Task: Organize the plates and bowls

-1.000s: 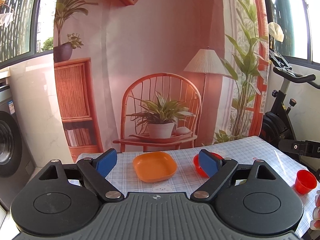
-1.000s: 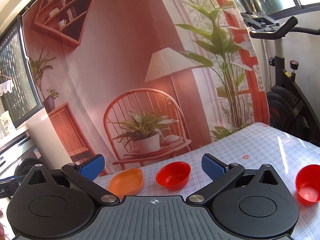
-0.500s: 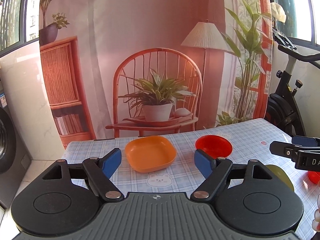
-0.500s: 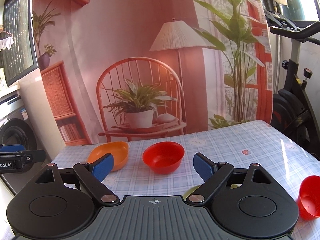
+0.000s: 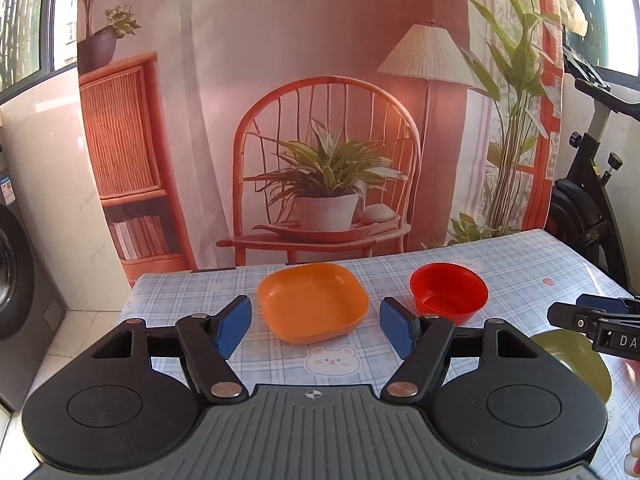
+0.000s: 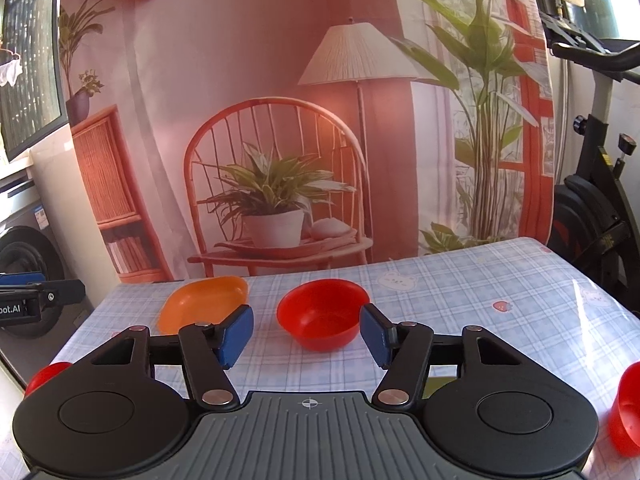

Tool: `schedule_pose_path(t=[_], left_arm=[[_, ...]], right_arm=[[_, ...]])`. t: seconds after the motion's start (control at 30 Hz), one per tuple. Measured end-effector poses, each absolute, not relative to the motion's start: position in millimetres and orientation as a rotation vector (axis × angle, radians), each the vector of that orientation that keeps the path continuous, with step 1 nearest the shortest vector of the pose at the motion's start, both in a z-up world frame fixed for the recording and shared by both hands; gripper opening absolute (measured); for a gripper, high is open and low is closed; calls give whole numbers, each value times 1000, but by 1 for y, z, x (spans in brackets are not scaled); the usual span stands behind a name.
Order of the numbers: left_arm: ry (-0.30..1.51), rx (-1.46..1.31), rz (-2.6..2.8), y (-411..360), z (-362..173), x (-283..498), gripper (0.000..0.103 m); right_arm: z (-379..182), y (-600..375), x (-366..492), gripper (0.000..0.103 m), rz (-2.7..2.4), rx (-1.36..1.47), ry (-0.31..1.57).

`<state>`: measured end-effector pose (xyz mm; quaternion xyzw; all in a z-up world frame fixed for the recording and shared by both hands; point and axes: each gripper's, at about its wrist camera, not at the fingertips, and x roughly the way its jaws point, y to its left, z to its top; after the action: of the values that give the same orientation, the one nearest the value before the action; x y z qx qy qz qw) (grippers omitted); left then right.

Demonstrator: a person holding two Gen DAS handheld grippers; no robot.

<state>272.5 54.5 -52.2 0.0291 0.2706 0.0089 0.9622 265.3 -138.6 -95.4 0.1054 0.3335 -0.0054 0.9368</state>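
The left gripper (image 5: 315, 322) is held above the tabletop (image 5: 520, 264), its blue pads apart and nothing clamped between them; its jaws have just been closing. The orange plate (image 5: 313, 302) is seen in the gap between the pads, beyond them toward the far edge, untouched. The right gripper (image 6: 307, 334) is likewise empty, its jaws narrower and just closing too. The red bowl (image 6: 322, 313) lies just ahead of its pads, framed between them, not pressed. A green plate (image 5: 576, 360) lies near the right edge, partly hidden. A red cup (image 6: 626, 408) stands toward the near right corner.
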Motion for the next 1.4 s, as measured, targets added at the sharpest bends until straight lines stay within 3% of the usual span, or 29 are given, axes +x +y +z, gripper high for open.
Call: schedule_pose_path(t=[0.3, 0.73, 1.2, 1.27, 1.33, 1.4], left_arm=[[730, 2, -17, 50, -108, 250, 72], [912, -80, 6, 51, -144, 250, 71], [981, -156, -10, 51, -163, 255, 67], [996, -174, -16, 52, -165, 256, 63], [1002, -183, -21, 53, -166, 256, 48], [1008, -188, -8, 53, -167, 256, 43]], right_arm=[[-146, -131, 238, 32, 49, 235, 829], [-168, -100, 238, 32, 169, 175, 997], [-177, -107, 238, 31, 171, 177, 1056], [-179, -110, 240, 29, 168, 189, 1065], [-180, -111, 240, 25, 165, 194, 1073], [-182, -113, 241, 25, 162, 202, 1084]])
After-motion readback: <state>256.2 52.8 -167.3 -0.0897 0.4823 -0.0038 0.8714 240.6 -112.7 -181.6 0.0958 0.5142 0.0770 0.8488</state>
